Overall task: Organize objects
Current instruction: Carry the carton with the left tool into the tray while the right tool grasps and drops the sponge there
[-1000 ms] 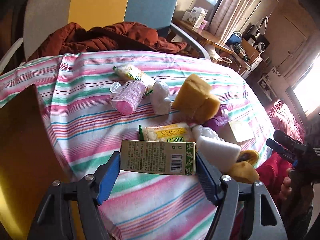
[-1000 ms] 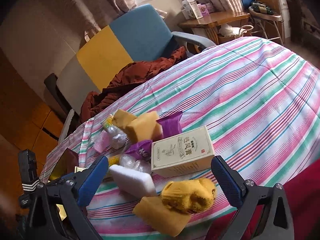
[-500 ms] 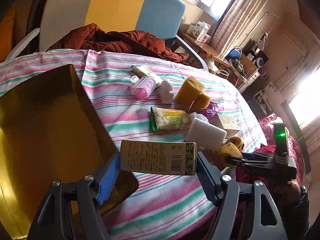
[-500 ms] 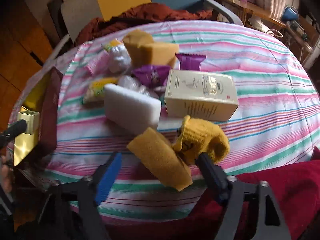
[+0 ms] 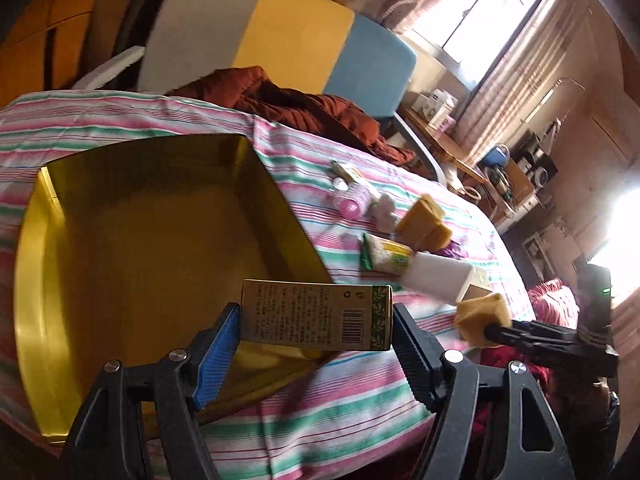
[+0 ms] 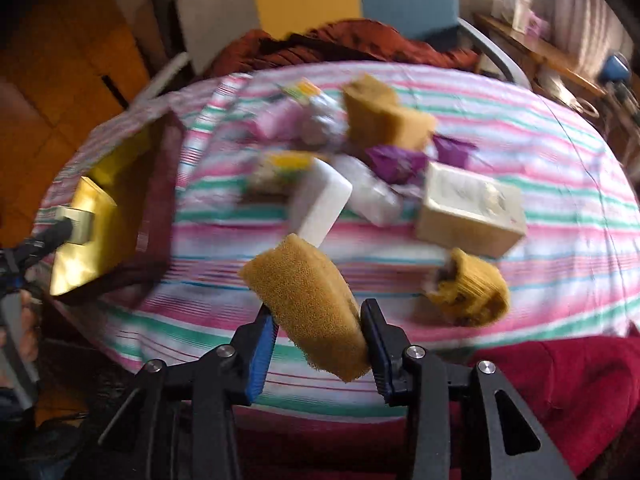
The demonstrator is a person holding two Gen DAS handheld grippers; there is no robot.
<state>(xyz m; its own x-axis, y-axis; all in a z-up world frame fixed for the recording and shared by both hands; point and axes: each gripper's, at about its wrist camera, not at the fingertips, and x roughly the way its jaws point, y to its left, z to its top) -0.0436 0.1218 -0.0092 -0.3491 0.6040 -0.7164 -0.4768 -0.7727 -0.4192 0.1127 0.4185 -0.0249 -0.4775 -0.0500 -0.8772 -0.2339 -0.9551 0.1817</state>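
My left gripper is shut on a small gold carton with a barcode and holds it over the near right corner of an open gold box. My right gripper is shut on a flat yellow sponge and holds it above the table's front edge. The right gripper also shows in the left wrist view with the sponge. The gold box sits at the left in the right wrist view.
On the striped tablecloth lie a white foam block, a cream box, a yellow knitted lump, big yellow sponges, purple wrappers and a pink roller. A chair with brown cloth stands behind.
My left gripper carried the carton left, over the gold box. My right gripper closed on the flat yellow sponge and lifted it off the table.
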